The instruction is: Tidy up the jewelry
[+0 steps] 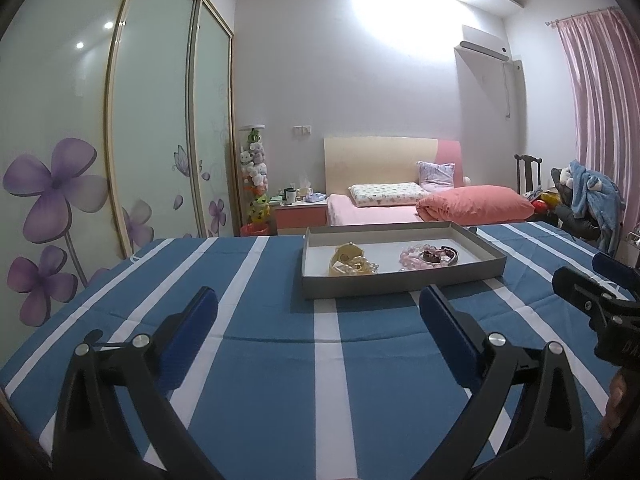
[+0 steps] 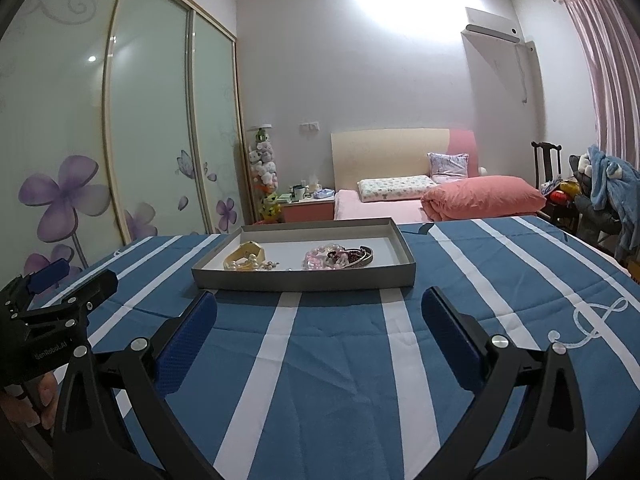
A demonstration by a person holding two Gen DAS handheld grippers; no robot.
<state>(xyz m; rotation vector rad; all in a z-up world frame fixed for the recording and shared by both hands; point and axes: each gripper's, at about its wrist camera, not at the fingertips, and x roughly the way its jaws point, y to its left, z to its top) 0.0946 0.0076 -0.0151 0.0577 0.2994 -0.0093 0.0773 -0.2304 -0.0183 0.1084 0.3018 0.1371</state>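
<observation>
Left wrist view: left gripper point(image 1: 318, 312) spread wide, empty, low over the blue-striped surface point(image 1: 280, 360). Just ahead, a shallow grey tray point(image 1: 400, 278) — gold and pearl jewelry point(image 1: 352, 264) at its left, pink bead bracelets point(image 1: 428, 257) at its right.

Right wrist view: right gripper point(image 2: 320, 314) likewise wide and empty — tray point(image 2: 304, 280) just ahead, slightly left.

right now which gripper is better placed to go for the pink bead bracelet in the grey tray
Right, marginally. The pink bead bracelet sits almost centred ahead of the right gripper, but off to the right of the left gripper. Both are open and short of the shallow grey cardboard tray.
</observation>
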